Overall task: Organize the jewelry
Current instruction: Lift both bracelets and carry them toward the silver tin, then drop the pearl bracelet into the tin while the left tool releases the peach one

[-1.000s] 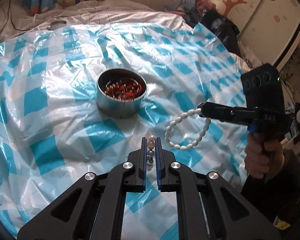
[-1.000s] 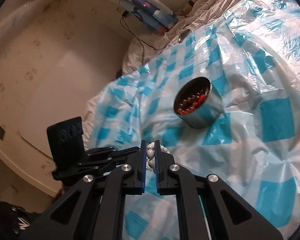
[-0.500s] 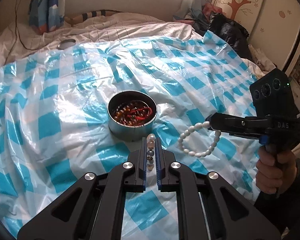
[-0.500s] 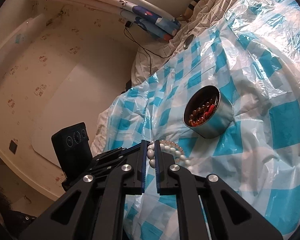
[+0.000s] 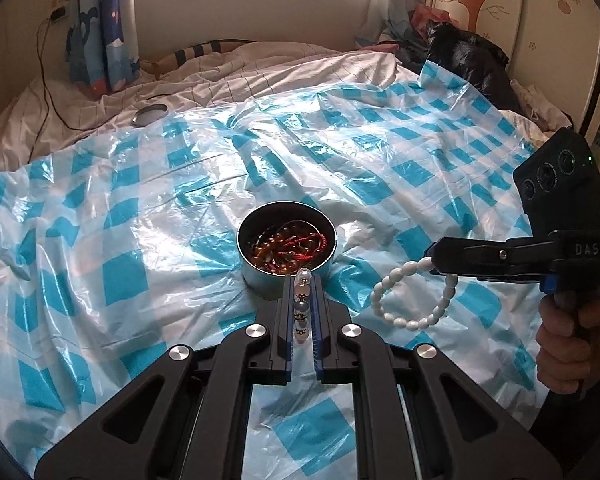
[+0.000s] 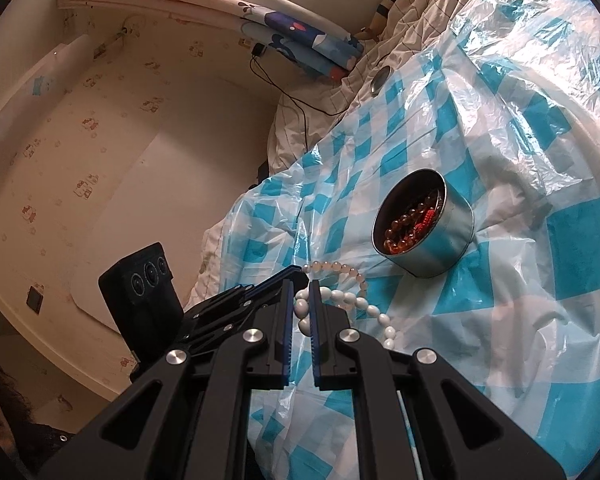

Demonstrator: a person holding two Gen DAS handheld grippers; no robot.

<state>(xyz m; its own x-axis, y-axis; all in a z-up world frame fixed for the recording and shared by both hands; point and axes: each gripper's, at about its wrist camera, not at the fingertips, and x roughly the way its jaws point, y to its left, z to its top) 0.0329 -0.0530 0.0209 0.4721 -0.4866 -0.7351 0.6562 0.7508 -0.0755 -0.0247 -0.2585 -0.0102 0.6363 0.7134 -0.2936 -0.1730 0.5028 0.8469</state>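
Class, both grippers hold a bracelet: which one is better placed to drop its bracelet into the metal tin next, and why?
Left. The left gripper holds its mixed-bead bracelet right at the tin's near rim; the right gripper, with the white bracelet, sits further aside.

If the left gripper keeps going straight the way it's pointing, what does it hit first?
Probably the metal tin, directly ahead of the left gripper, whose jaws pinch a beaded bracelet. Depth is uncertain.

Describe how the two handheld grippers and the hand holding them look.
Both the left gripper and right gripper are matte black with blue-edged fingers and silver round bolts. The right one carries a black three-lens box, a green light and "DAS" lettering. The right hand is bare.
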